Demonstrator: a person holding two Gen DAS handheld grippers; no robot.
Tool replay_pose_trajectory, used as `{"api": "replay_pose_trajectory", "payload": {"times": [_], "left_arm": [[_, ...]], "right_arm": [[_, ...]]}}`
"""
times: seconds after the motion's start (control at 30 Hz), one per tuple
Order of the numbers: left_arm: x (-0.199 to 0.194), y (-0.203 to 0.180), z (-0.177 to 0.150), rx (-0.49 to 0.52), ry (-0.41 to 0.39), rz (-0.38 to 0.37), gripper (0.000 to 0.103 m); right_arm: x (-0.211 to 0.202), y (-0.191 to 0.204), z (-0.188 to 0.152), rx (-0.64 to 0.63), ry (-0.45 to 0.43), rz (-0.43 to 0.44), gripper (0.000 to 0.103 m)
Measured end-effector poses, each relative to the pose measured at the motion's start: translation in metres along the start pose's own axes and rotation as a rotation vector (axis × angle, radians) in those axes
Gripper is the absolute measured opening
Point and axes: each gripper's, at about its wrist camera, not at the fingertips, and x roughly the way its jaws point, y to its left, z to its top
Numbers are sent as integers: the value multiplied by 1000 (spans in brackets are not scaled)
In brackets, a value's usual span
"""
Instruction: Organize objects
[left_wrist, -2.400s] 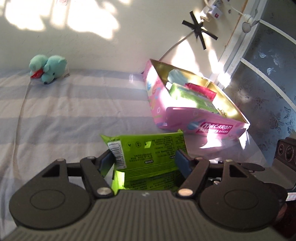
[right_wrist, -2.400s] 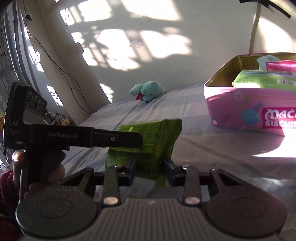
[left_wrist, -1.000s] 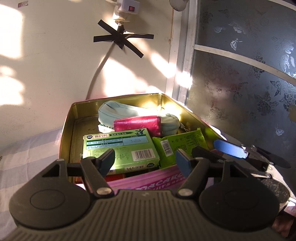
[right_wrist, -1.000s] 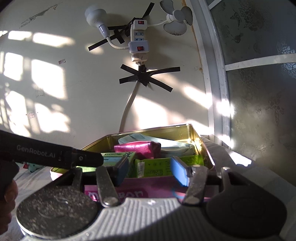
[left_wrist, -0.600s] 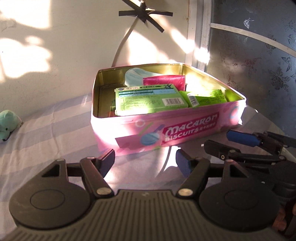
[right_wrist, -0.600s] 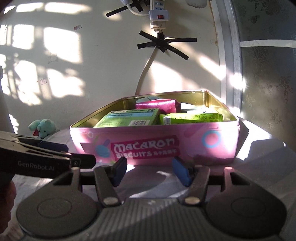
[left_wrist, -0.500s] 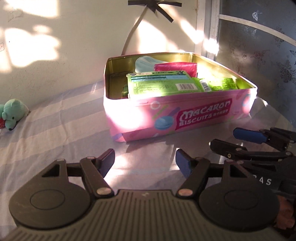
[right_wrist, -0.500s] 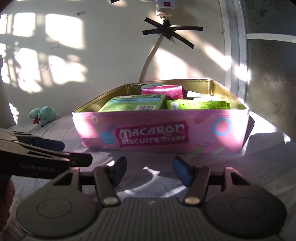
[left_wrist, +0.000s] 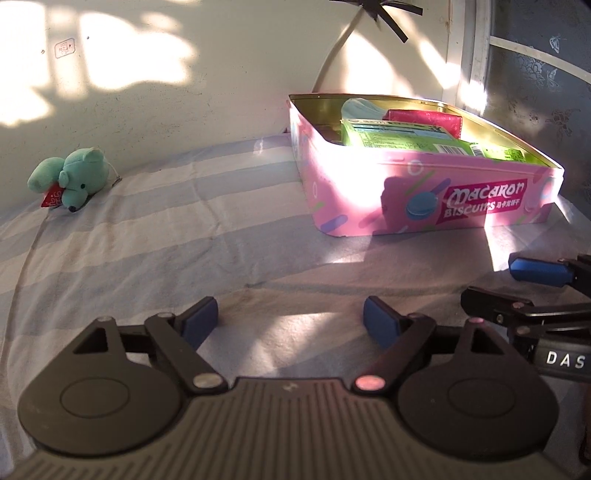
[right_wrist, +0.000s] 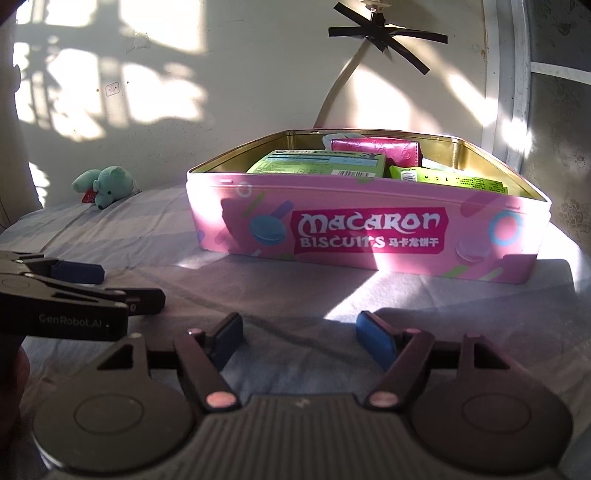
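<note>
Both of our grippers hang low over the striped cloth (left_wrist: 155, 236), side by side and empty. Our left gripper (left_wrist: 290, 323) has its jaws opening, with only bare cloth showing between the blue pads; our right gripper (right_wrist: 299, 338) is likewise opening on nothing. In the left wrist view we see the right gripper's fingers (left_wrist: 535, 271) reaching in from the right edge, and in the right wrist view the left gripper's fingers (right_wrist: 77, 273) come in from the left edge.

Ahead of us, near the wall, stands the pink biscuit tin (right_wrist: 369, 229), lid off, its printed side facing us. Inside it we see a green box (right_wrist: 317, 164) lying flat toward the left, a green packet (right_wrist: 450, 179) just beside it on the right, a magenta pouch (right_wrist: 376, 149) behind them and a pale blue item (left_wrist: 360, 109) at the back, mostly hidden.

Well apart from the tin, off to the left by the wall, a teal plush toy (left_wrist: 72, 177) lies on the cloth with a red tag at its side. A cable (right_wrist: 336, 92) runs up the wall behind the tin, held by black tape (right_wrist: 384, 33).
</note>
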Motion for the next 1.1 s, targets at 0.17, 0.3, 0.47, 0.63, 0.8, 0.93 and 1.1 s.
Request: {"api": "replay_pose_trajectory", "payload": {"times": [0.17,0.3,0.47,0.63,0.8,0.93,1.1], "left_arm": [[0,1,-2,-4,-3,-4,88],[-1,2,-2,-4,-4,-4,88],[-1,2,-2,-3,-4,-3,89],[-2,3,-3,-5,-3,1,90],[-1,3,-2,-4,-3,-1,91],[-1,4,-3,-3,-3,-1,91],[-2,5,-3,-5,0,-3,92]], "right_arm": [[-3,-5,-1,60,-14,-16,68],[-4,-6,-2,78,-21,-40,68],[-5,-5,-3,89,-27,-64,68],[-4,-7,-2,113,-26,-70,69],[-3,-6,-2,111,-28,-71,70],[-3,-5,-2,105,-26,-70,71],[-2,1,-2,75,-19,-61,71]]}}
